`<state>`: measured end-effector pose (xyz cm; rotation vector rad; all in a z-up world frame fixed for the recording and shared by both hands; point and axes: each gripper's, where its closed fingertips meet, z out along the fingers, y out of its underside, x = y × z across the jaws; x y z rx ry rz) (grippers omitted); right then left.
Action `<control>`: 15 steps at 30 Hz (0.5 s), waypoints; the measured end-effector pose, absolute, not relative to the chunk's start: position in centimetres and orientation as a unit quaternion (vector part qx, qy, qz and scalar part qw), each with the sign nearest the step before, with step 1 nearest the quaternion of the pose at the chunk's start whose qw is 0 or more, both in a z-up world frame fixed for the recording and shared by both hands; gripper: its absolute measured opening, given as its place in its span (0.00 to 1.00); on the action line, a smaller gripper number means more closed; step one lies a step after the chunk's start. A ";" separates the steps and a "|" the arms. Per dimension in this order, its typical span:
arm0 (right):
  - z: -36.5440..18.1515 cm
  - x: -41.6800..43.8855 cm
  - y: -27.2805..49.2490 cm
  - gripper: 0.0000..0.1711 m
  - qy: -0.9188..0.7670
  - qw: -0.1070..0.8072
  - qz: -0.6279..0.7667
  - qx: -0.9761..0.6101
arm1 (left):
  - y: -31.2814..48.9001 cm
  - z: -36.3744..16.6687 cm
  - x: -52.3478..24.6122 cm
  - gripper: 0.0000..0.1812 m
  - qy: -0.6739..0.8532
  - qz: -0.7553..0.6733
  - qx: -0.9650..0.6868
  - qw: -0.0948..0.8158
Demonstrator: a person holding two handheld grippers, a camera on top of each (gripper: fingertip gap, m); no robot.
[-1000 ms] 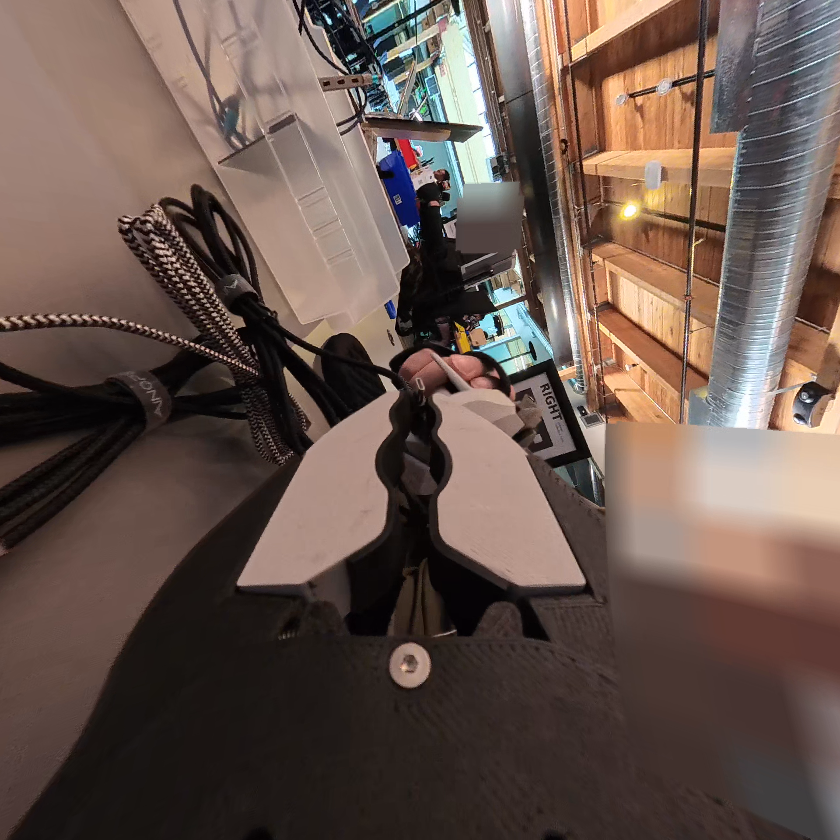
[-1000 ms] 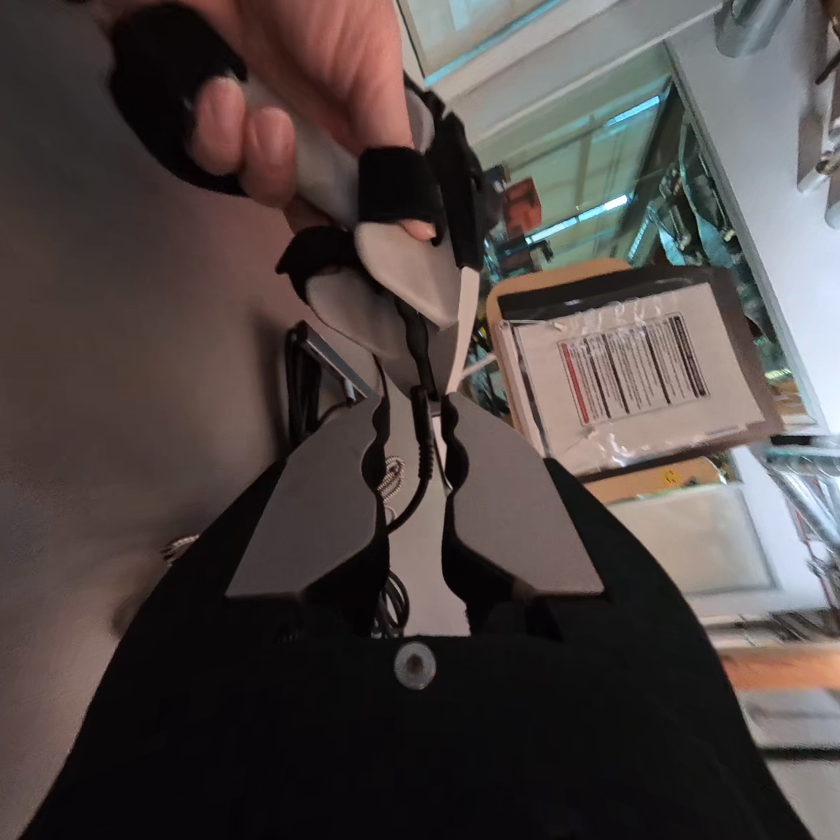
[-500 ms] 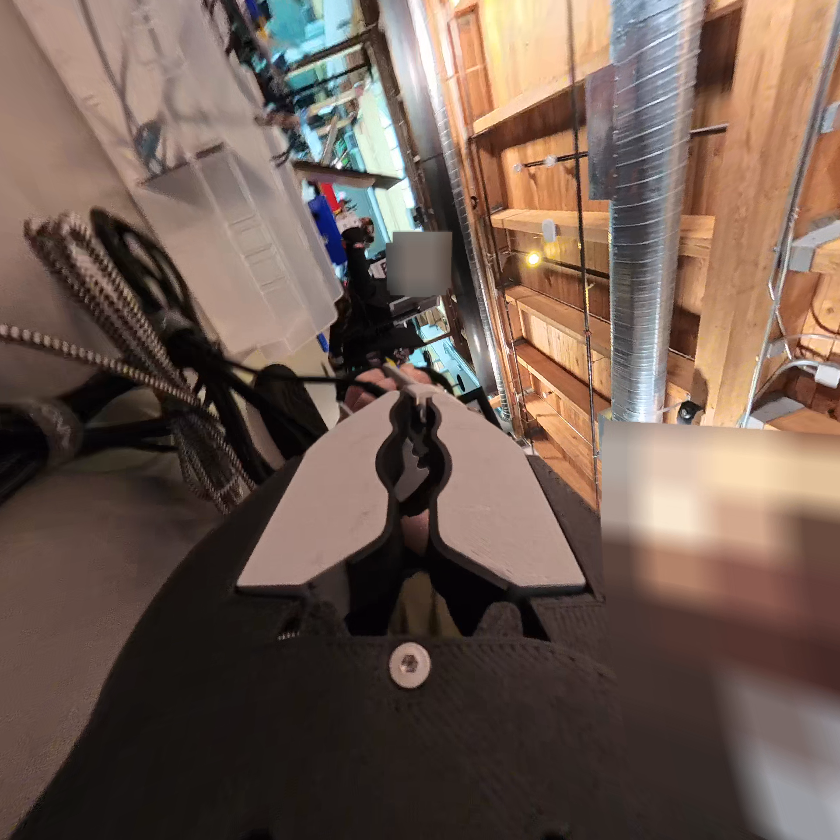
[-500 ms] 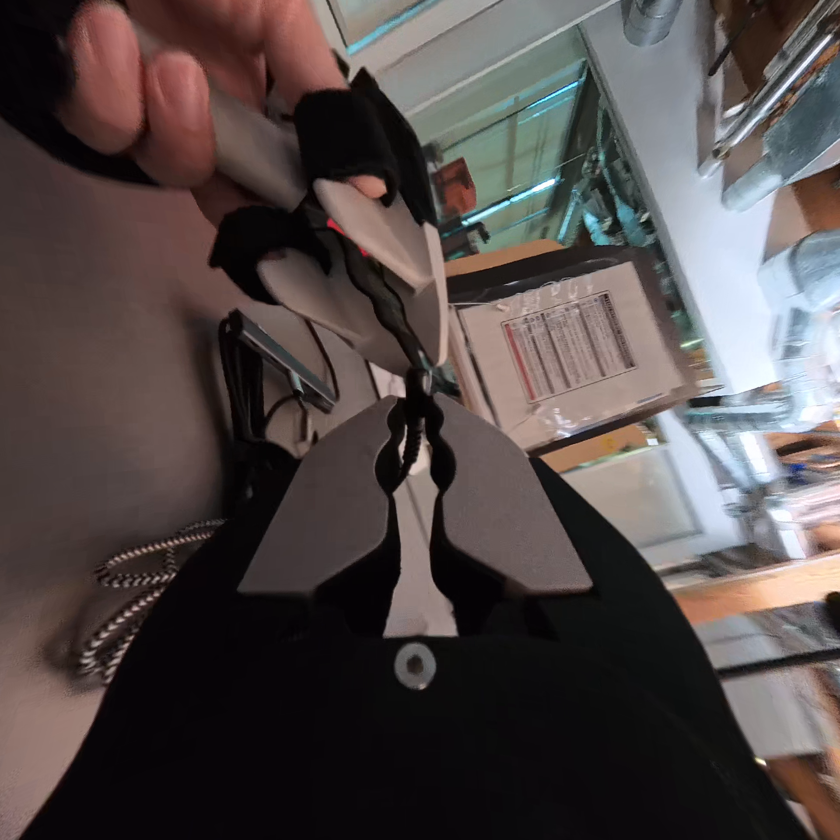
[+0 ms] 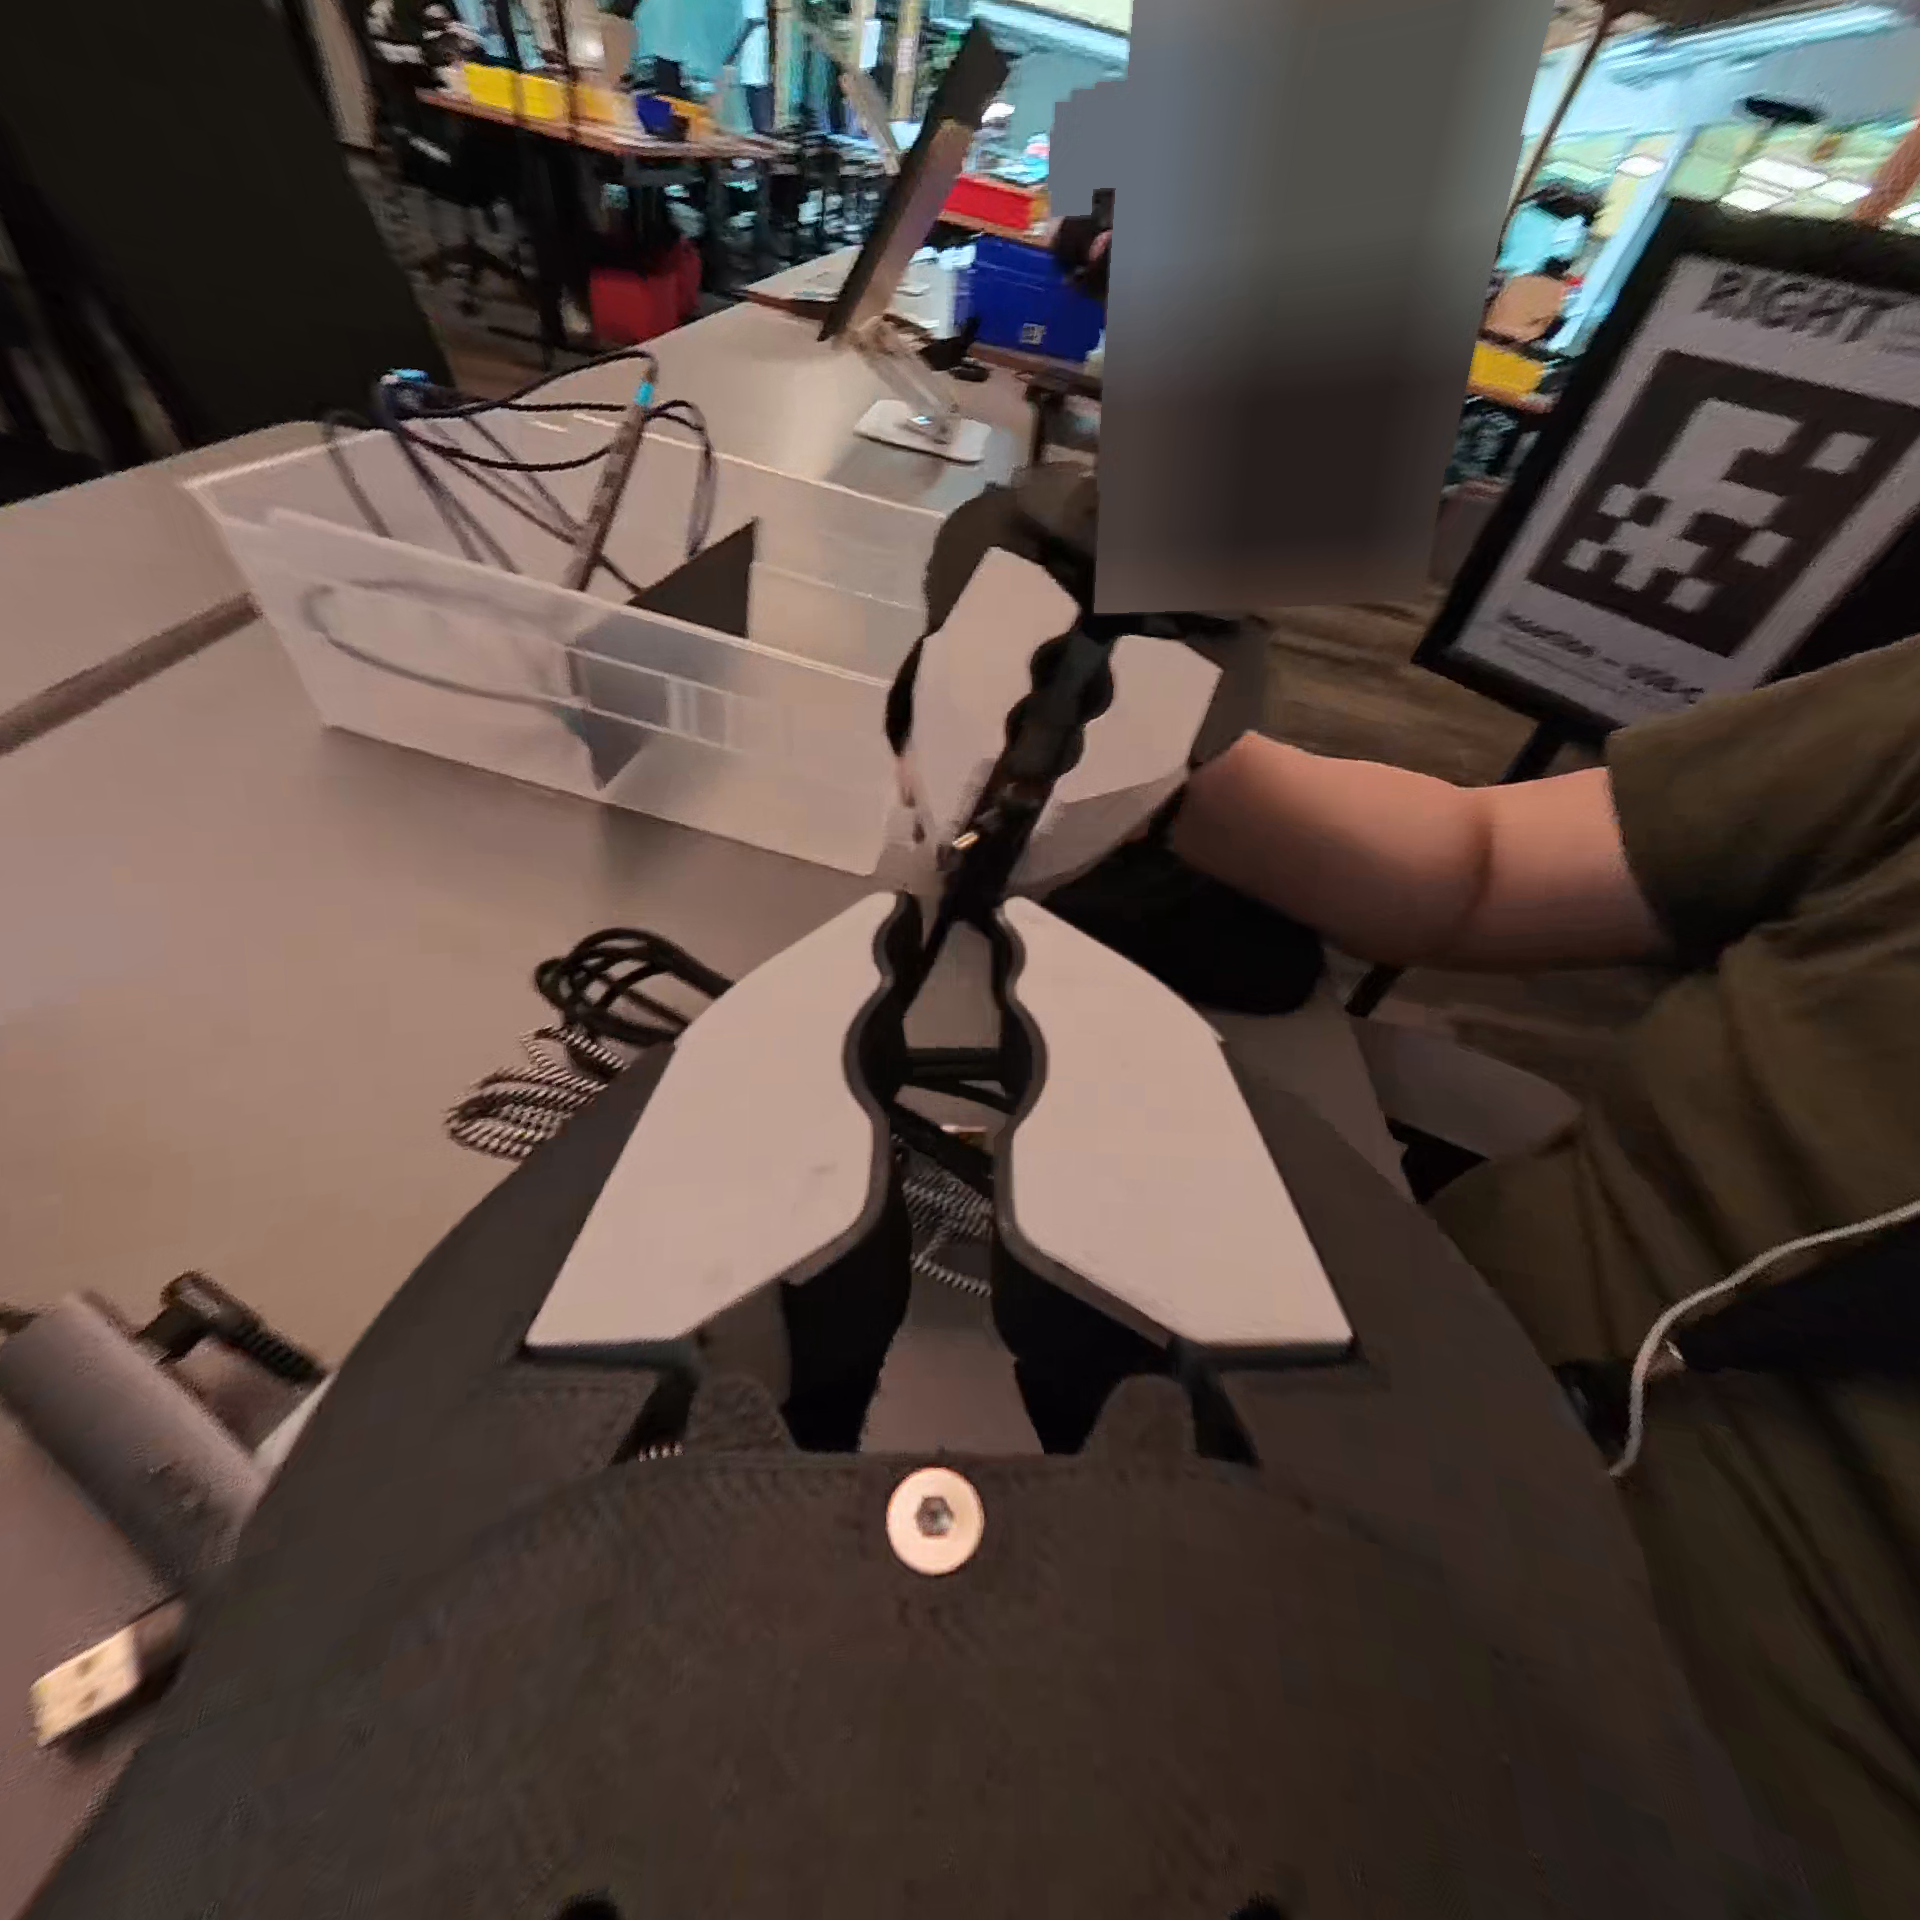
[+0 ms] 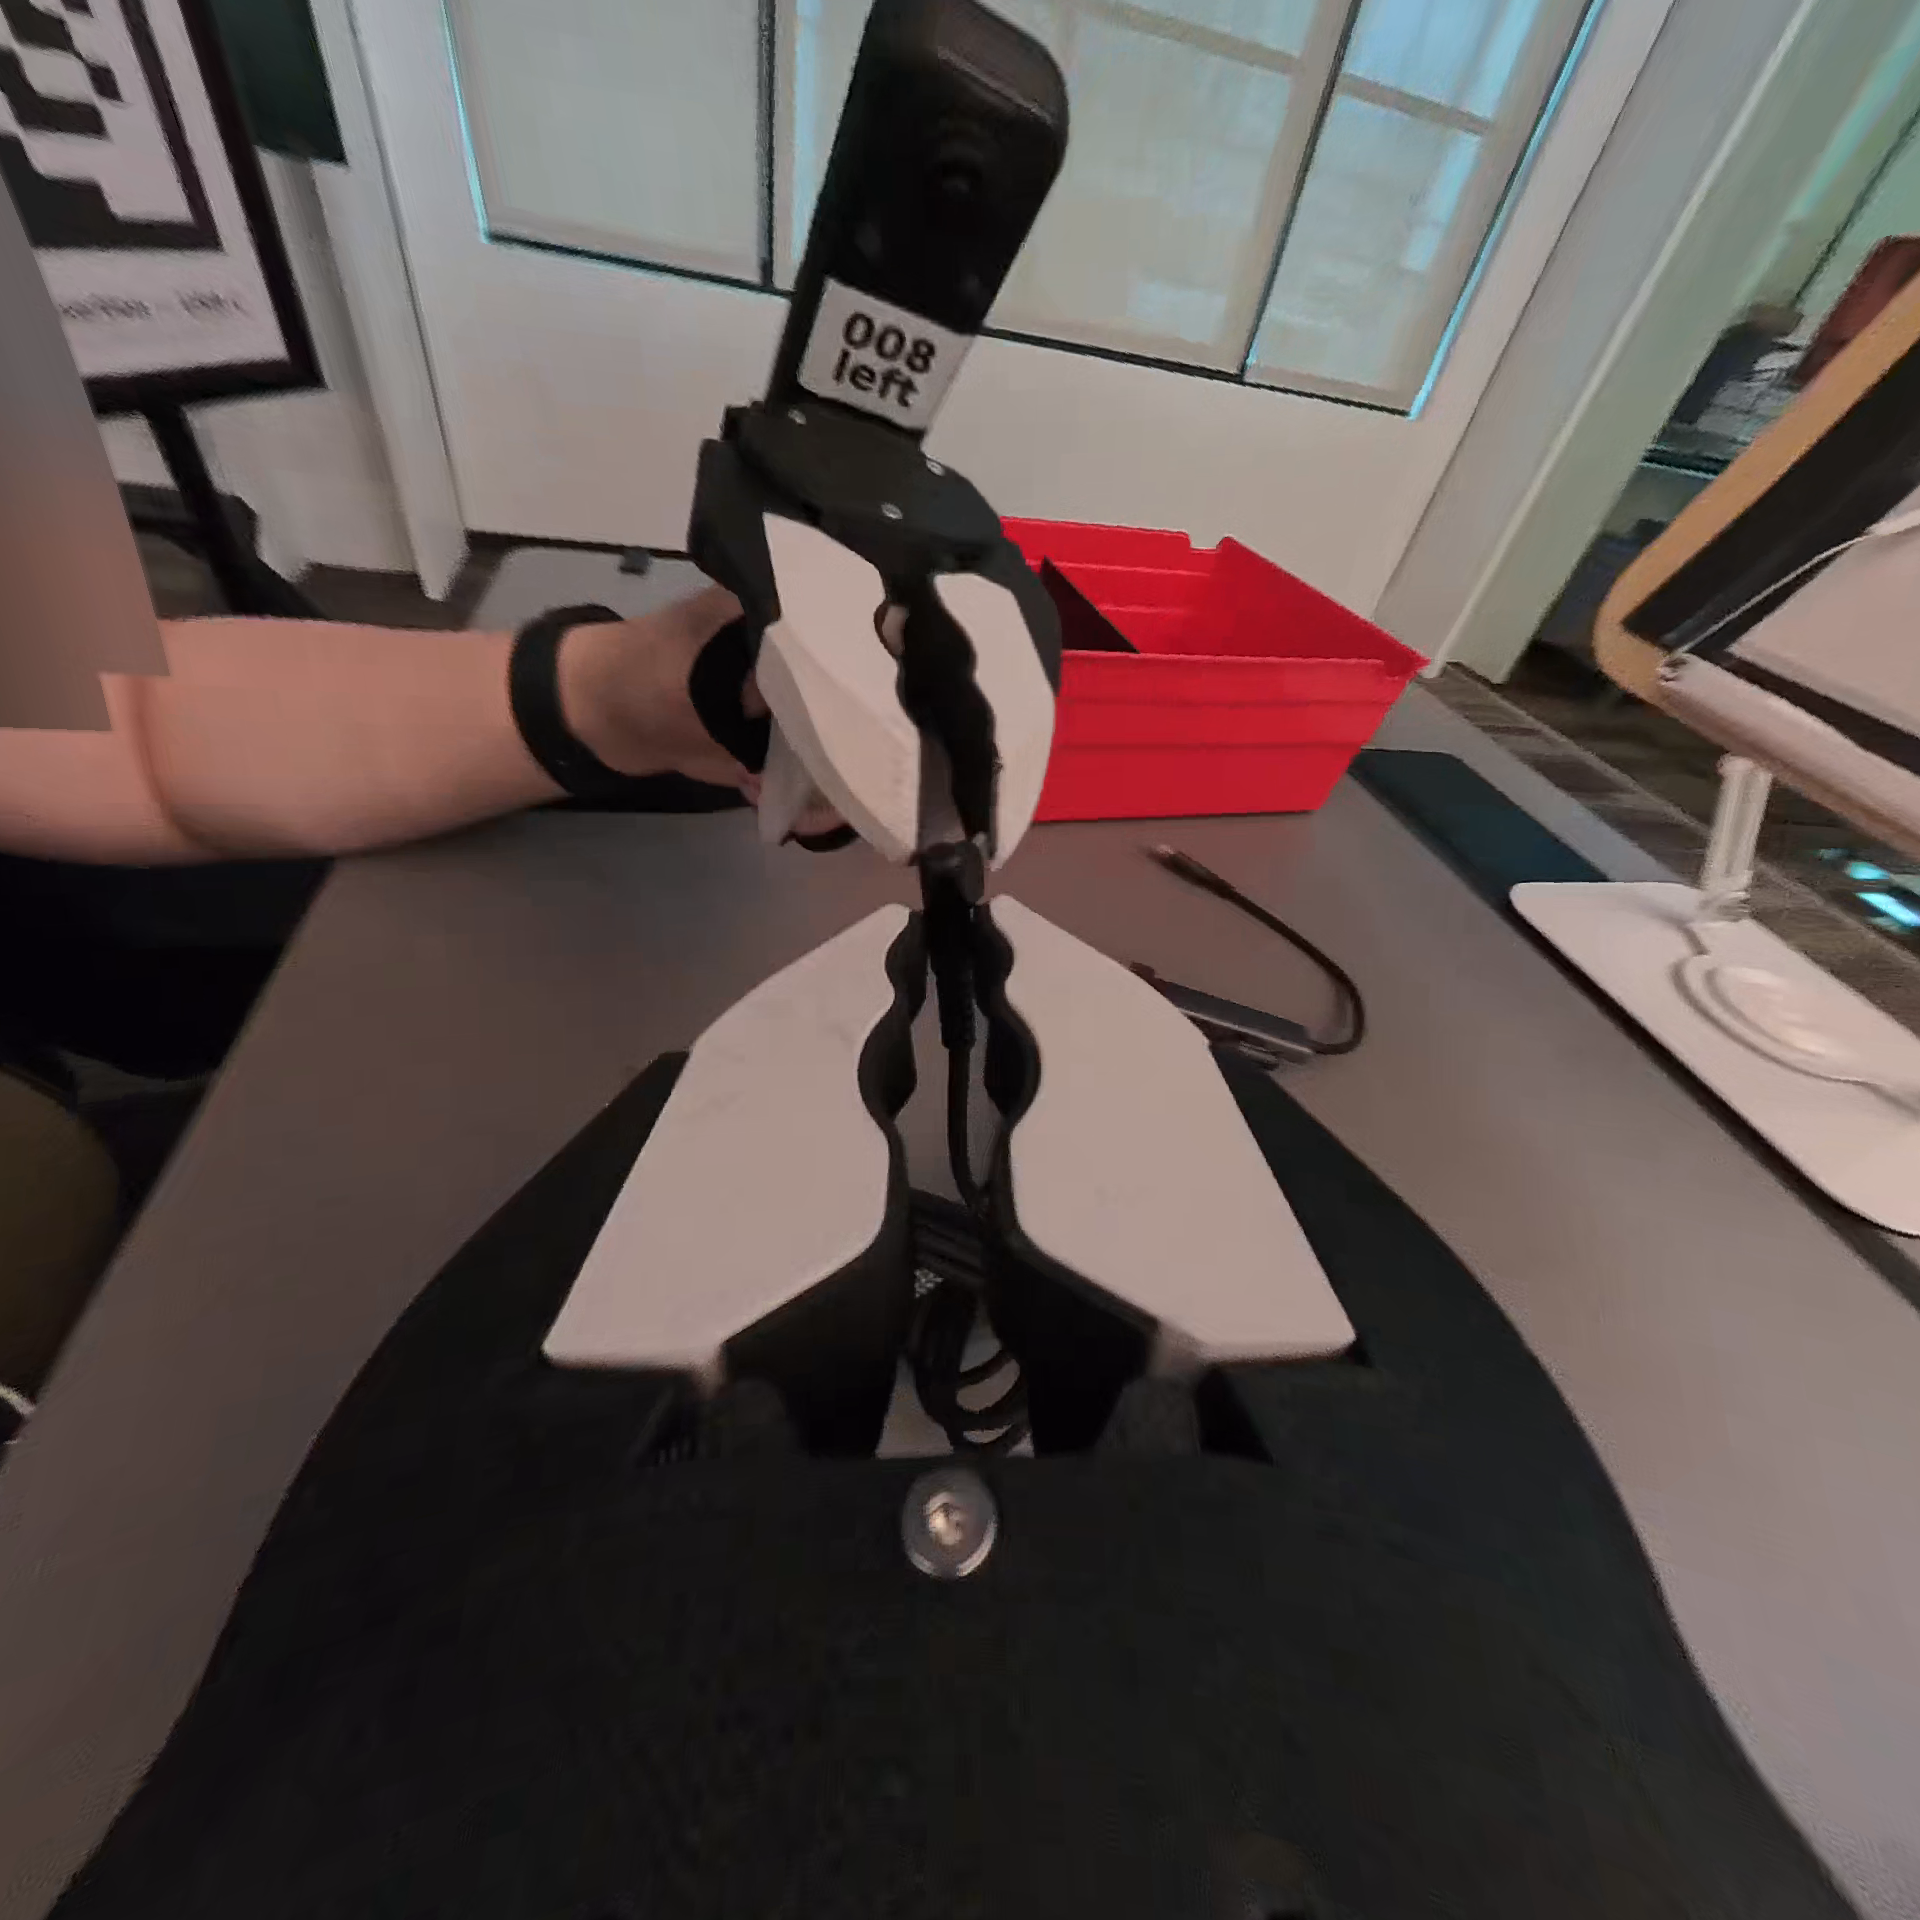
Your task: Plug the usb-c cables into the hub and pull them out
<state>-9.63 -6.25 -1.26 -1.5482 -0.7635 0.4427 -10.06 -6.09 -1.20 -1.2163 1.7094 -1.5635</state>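
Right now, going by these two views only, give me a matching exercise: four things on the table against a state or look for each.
1. red bin
2. clear bin
3. striped cable
4. hub

A. coiled, black and white
B. lying flat, grey
C. dark cables hanging in it
D. no cables visible inside

Pairs: 1-D, 2-C, 3-A, 4-B.
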 end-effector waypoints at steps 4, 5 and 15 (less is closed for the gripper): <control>-1.5 -10.1 -6.8 0.05 -0.343 0.609 0.237 -0.675 | -6.9 -0.5 -10.0 0.11 0.625 -0.613 -0.422 0.239; -1.6 -10.1 -6.9 0.05 -0.347 0.606 0.240 -0.675 | -7.0 -0.6 -10.0 0.10 0.628 -0.613 -0.419 0.235; -2.1 -9.7 -6.2 0.06 -0.316 0.600 0.260 -0.688 | -6.9 -1.6 -9.4 0.02 0.627 -0.605 -0.438 0.220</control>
